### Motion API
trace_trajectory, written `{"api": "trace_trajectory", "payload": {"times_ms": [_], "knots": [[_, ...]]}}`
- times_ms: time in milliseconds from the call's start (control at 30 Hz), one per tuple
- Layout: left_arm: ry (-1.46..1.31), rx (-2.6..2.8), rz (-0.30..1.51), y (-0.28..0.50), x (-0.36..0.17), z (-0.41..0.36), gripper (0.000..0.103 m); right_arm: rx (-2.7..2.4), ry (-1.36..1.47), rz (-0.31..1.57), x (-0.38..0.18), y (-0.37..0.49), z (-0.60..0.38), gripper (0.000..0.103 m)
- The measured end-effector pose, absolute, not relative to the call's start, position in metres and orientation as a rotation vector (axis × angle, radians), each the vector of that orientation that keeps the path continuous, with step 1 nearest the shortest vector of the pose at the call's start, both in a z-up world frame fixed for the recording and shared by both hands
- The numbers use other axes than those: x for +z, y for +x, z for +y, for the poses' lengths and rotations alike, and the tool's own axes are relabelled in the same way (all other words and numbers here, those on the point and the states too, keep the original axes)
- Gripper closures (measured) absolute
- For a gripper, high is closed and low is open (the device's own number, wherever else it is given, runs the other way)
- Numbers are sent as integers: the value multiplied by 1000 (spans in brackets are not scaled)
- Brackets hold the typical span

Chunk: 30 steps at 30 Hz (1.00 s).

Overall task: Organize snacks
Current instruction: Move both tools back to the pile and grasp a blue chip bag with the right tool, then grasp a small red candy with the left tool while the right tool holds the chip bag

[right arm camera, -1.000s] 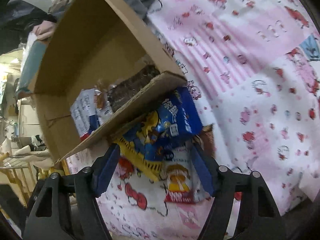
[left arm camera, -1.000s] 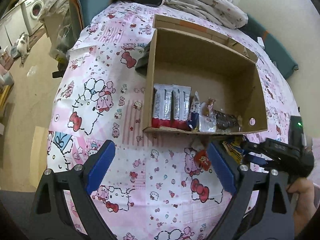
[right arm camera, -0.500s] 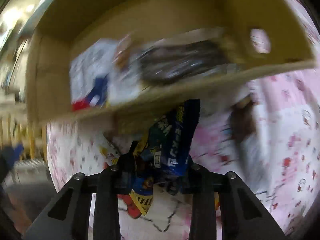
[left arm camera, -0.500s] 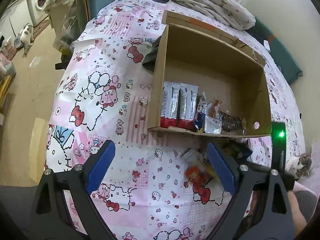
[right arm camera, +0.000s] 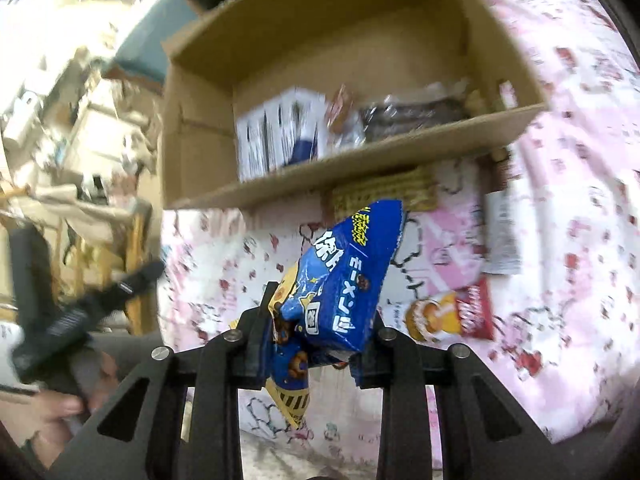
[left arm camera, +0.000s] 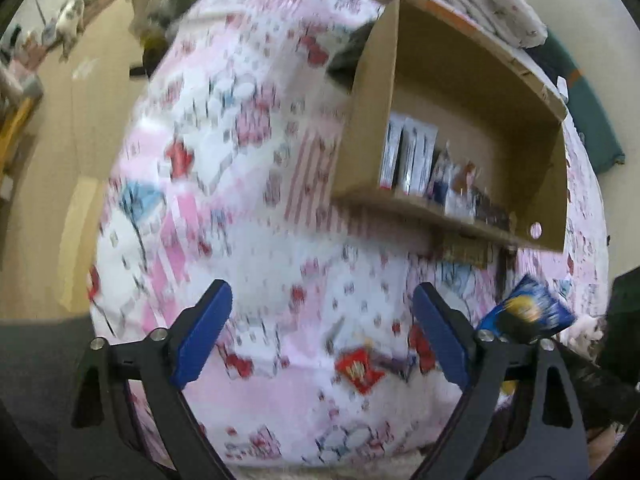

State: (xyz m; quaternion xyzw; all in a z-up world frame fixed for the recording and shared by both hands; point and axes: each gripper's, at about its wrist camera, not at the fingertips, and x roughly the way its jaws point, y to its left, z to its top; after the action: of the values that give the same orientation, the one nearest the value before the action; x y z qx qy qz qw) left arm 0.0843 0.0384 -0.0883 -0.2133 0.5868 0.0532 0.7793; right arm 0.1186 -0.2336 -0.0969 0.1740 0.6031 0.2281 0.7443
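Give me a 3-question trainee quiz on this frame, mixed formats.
1. True or false: the right gripper is shut on the blue snack bag.
2. Multiple choice: where is the red and yellow snack packet?
A. inside the cardboard box
B. on the pink patterned sheet, outside the box
C. between the left gripper's fingers
3. Fill in the blank: the left gripper is ____ and holds nothing.

Key
1. True. The bag is pinched between the fingers and lifted in front of the cardboard box.
2. B. It lies on the pink patterned sheet, outside the box's front wall.
3. open. Its blue pads stand wide apart over the sheet.
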Motion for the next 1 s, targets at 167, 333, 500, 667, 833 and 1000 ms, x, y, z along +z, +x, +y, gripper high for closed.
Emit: {"api": "trace_trajectory", "payload": {"times_ms": [167, 333, 500, 667, 833, 1000], "knots": [[-512, 17, 1409, 66, -123, 9, 52, 462, 491, 1268, -87, 111, -262, 73], [-453, -15, 1441, 60, -140, -19, 69, 445, 517, 1262, -90, 115, -260, 73], [-400, -6, 1458, 64, -153, -32, 71, 460, 508, 1257, -90, 113, -254, 73], [-364, -10, 1481, 65, -161, -40, 92, 461, 503, 1259, -90, 113, -251, 73], [-344, -19, 1445, 65, -144, -36, 100, 470, 499, 1250, -88, 111, -250, 73], [-356, -18, 1387, 61, -121, -25, 102, 479, 521, 1230, -83, 109, -254, 73]]}}
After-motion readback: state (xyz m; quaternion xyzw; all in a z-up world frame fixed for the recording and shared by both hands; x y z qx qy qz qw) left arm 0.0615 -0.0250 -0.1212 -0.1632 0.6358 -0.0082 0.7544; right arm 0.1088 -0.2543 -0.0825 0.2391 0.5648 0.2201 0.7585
